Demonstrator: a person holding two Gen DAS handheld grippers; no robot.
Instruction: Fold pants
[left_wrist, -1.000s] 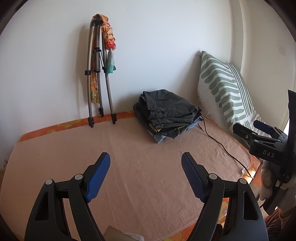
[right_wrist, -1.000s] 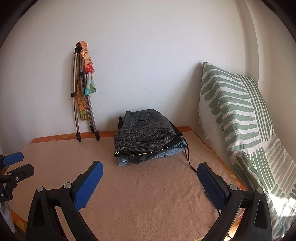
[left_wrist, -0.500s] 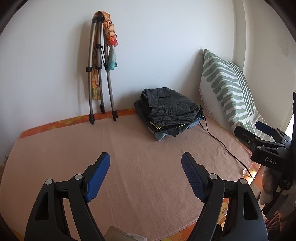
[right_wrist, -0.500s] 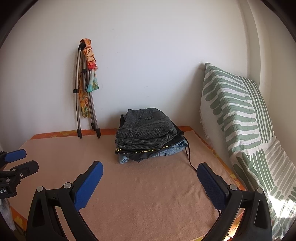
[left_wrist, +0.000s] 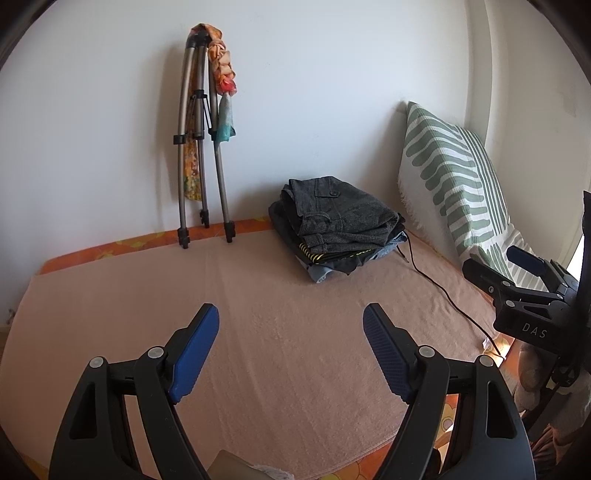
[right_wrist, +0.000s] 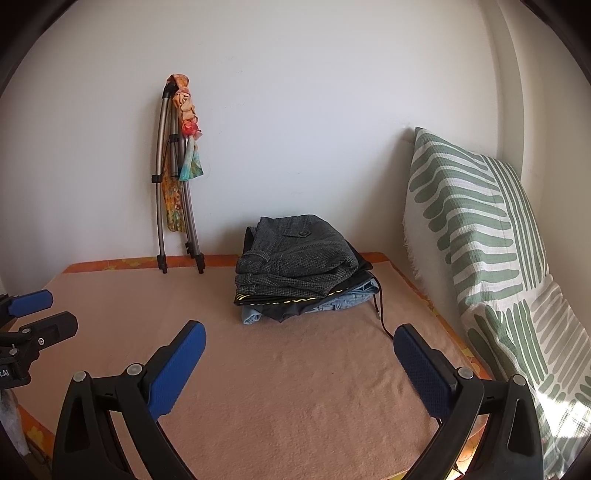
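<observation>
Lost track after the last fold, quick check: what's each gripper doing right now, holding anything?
Left gripper: open, holding nothing, above the pink blanket.
Right gripper: open, holding nothing, facing the stack of folded pants.

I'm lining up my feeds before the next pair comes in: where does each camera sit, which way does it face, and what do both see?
Left wrist: sits on the left claw, open over the peach blanket, facing the wall and the stack of folded pants; the right claw shows at its right edge.
Right wrist: sits on the right claw, open, facing the same wall; the left claw shows at its left edge.
Shared: the pants stack, folded metal stand, black cable, striped pillow.
</observation>
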